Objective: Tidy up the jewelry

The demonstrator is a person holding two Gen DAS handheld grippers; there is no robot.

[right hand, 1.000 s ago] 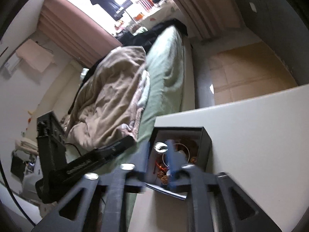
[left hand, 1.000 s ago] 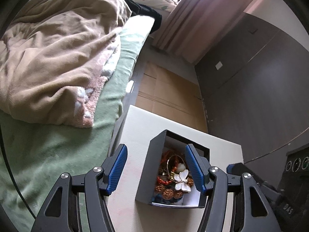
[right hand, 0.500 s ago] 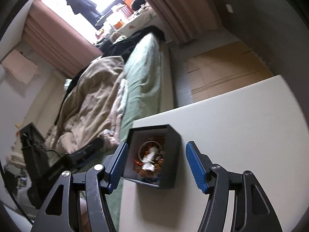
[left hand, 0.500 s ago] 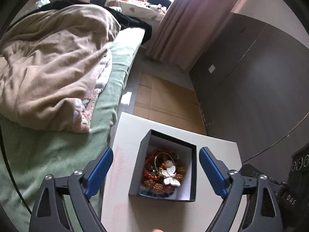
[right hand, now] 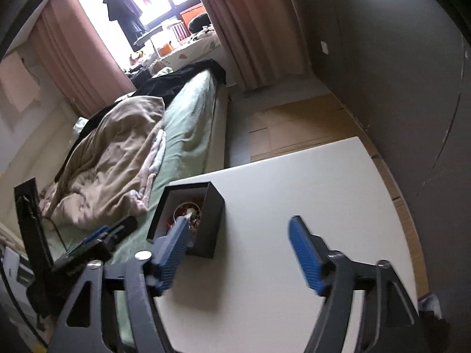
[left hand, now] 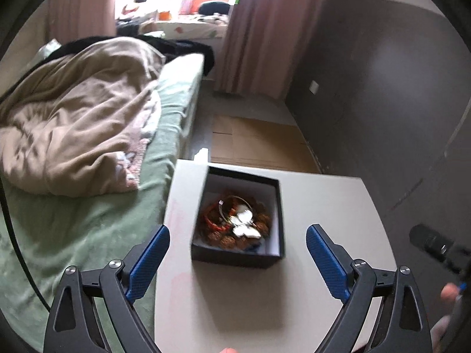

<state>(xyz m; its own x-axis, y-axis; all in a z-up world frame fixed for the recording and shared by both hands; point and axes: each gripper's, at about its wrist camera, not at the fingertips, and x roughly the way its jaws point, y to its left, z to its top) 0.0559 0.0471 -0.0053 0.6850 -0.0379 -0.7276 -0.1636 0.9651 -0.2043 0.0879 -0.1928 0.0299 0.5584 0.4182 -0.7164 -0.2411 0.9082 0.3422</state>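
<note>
Jewelry (left hand: 237,223), tangled beads plus white butterfly piece, sits in open black cardboard box (left hand: 235,257) near white table's (left hand: 323,206) left edge. My 2 claws, left (left hand: 238,260) and right (right hand: 238,253), just spread wide, backed off, holding nothing. Looks done.

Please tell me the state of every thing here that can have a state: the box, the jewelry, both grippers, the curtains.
Black box: open, no lid on, upright on white table.
Jewelry: piled inside the box.
Left gripper: open, empty.
Right gripper: open, empty.
Curtains: drawn apart.
Blanket: crumpled on the bed.
</note>
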